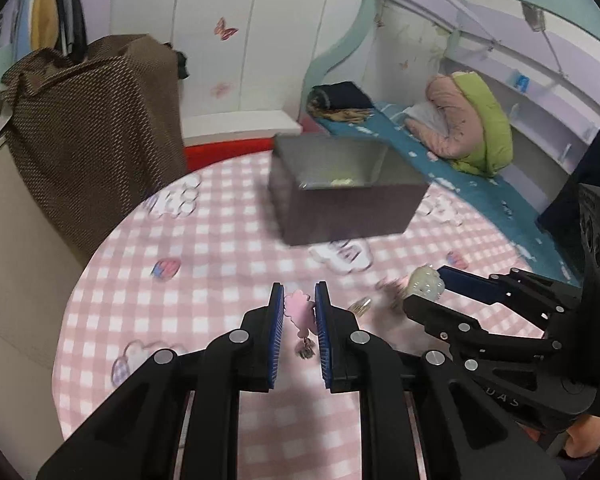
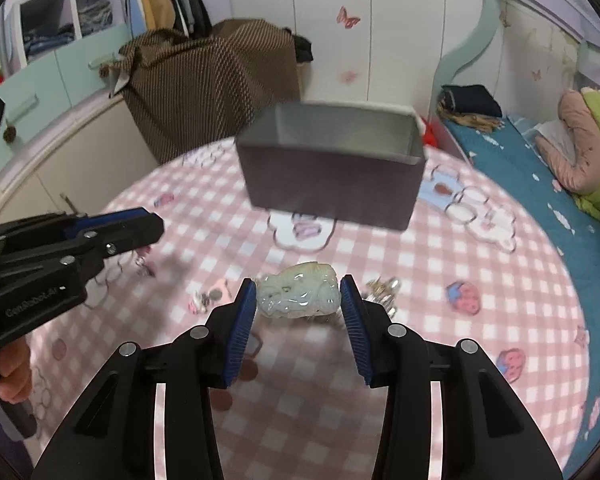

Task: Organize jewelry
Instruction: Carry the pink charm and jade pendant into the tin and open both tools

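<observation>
My left gripper (image 1: 299, 298) is shut on a pink charm (image 1: 299, 312) with a small metal pendant hanging below it, held above the pink checked tablecloth. My right gripper (image 2: 299, 294) is shut on a pale green jade-like piece (image 2: 298, 295); it also shows at the right of the left wrist view (image 1: 426, 284). A grey open box (image 1: 342, 194) stands on the table ahead, also in the right wrist view (image 2: 332, 168); something pale lies inside it. Loose jewelry lies on the cloth: a silver piece (image 2: 382, 290) and small items (image 2: 204, 300).
The round table (image 2: 500, 292) has a pink checked cloth. A brown patterned bag (image 2: 212, 80) stands behind it at the left. A bed with a blue cover (image 2: 540, 176) and pink and green bedding runs along the right. My left gripper shows at the left of the right wrist view (image 2: 112, 232).
</observation>
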Action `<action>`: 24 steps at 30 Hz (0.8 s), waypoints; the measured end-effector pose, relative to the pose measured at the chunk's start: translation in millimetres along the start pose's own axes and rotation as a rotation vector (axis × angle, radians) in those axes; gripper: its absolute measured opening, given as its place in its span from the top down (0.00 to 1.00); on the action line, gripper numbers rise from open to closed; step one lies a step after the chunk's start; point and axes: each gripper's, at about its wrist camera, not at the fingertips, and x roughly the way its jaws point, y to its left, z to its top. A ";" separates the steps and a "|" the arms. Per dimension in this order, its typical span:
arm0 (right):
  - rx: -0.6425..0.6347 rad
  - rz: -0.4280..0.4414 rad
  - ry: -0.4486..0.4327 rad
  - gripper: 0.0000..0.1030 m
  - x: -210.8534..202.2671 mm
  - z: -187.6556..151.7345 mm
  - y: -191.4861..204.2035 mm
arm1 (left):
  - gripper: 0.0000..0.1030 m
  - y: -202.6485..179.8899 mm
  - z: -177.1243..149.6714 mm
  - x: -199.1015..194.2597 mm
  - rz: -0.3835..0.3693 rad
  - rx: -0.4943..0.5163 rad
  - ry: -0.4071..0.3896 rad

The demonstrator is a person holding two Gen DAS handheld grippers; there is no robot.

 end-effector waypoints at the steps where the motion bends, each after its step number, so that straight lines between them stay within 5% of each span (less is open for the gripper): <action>1: 0.005 0.001 -0.011 0.58 -2.5 3.9 -1.8 | 0.86 -2.7 4.8 -0.7 -0.008 0.006 -0.005; 13: 0.102 0.014 -0.130 0.58 -10.4 78.1 -47.0 | 0.86 -26.1 99.5 24.8 -0.052 0.073 -0.040; 24: 0.095 0.006 -0.047 0.58 42.1 95.8 -58.3 | 0.85 -16.5 98.6 90.0 -0.046 0.043 0.077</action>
